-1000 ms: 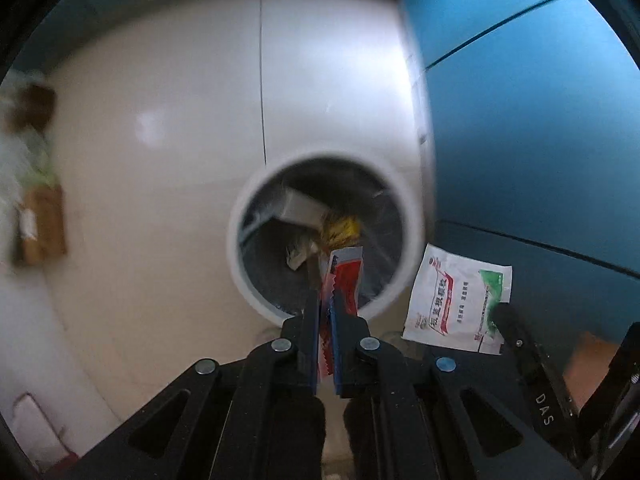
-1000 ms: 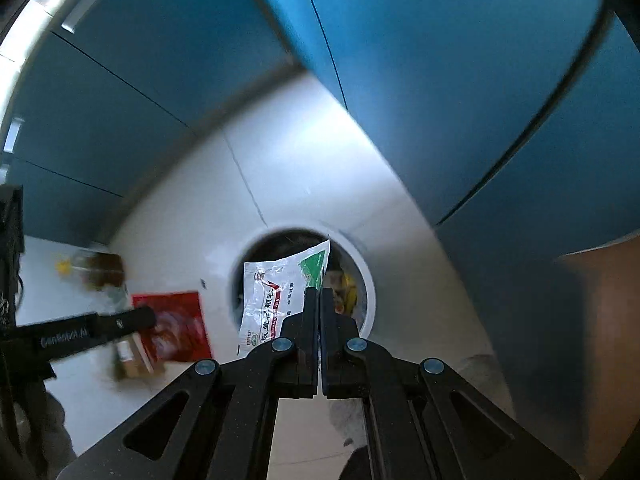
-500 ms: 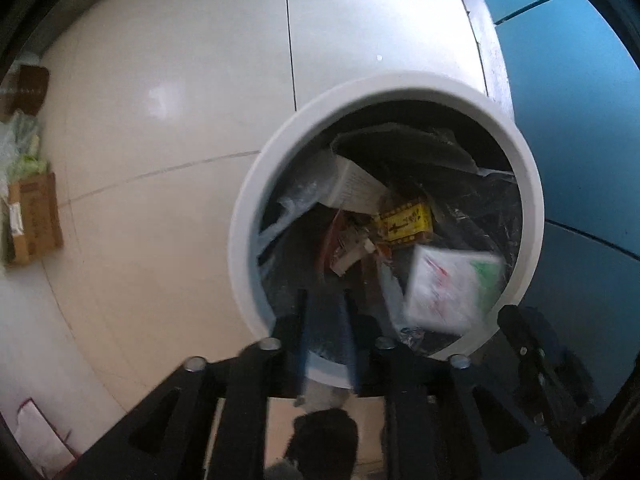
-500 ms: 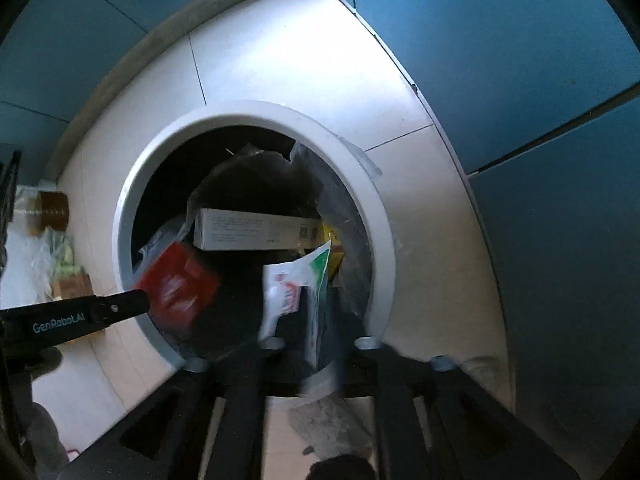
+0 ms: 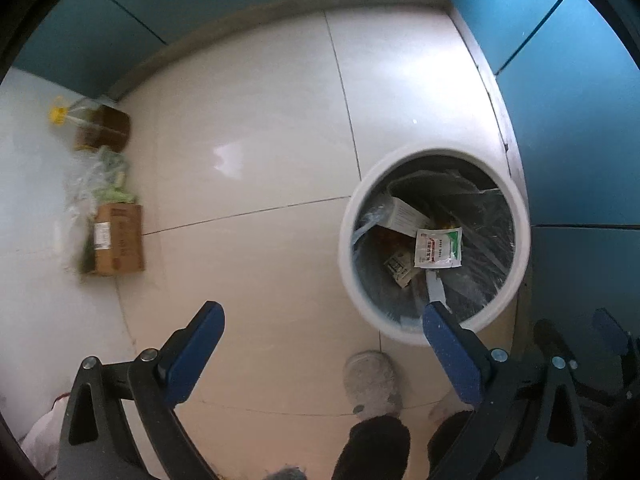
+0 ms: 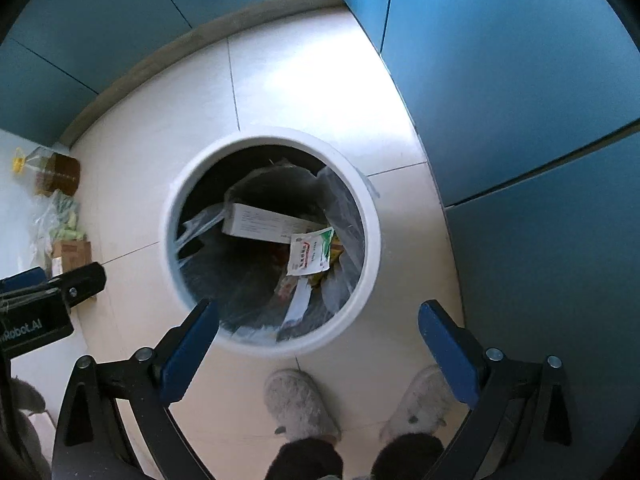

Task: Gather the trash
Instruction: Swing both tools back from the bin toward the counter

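Sachet (image 6: 311, 253) lies in the bin (image 6: 372, 248), below both tongs (image 6: 318, 318) (image 5: 320, 324), just released and empty.

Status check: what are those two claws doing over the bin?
Left gripper and right gripper just opened, empty. White packet lies in the bin. Nothing blocking.

Your white sachet (image 6: 310, 254) with red and green print lies flat inside the round white bin (image 6: 370, 240), atop the other litter, beside a white carton (image 6: 260, 224).

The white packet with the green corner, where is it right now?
The white packet lies inside the round white bin, on the right side of the right wrist view, just below a white box.
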Available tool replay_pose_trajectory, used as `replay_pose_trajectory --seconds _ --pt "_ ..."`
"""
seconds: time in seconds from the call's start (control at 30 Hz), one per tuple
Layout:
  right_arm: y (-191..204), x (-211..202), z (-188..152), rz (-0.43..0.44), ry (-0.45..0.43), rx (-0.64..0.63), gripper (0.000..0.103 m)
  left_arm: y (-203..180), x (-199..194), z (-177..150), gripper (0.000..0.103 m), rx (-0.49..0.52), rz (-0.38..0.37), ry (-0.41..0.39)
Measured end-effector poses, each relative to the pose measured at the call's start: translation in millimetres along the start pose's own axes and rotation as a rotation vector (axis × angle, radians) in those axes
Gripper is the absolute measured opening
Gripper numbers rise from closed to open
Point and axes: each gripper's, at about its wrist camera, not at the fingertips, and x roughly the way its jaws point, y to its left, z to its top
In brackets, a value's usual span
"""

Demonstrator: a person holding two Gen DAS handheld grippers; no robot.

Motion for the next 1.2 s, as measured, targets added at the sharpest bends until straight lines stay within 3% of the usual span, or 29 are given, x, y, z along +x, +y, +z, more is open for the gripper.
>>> replay_pose_trajectory --seconds 0.33,0.67,0.8,1.0,1.13,1.2 --pt "9.2 -164.8 -18.8 0.009 -0.088 -0.050 0.103 17.5 -151.7 -48.4 0.101 -0.013 0.016 -0.141" --pt "-4.3 -336.9 -47.5 0.049 -0.173 -0.076 0.103 27.9 -284.2 -101.4 0.101 -0.090 -0.023 -0.241" --pt "-15.5 -395.6 -57.2 0.098 -0.210 -0.064 0.103 26.3 -334.4 -115.2 0.101 -0.083 0.019 -0.276" --pt "-64.8 -478.2 -66.8 0.216 -0.275 0.060 0.103 1.7 -409.2 -125.7 0.101 -0.056 0.035 -0.393" --pt "-130.7 -519.6 -71.3 0.228 -0.337 0.195 0.103 -56.9 -458.7 -119.1 0.101 0.034 -0.021 -0.503" --pt "-168.8 -534.6 -75.9 0.219 -0.370 0.266 0.103 -95.5 -472.2 -110.4 0.103 0.105 -0.062 -0.521"
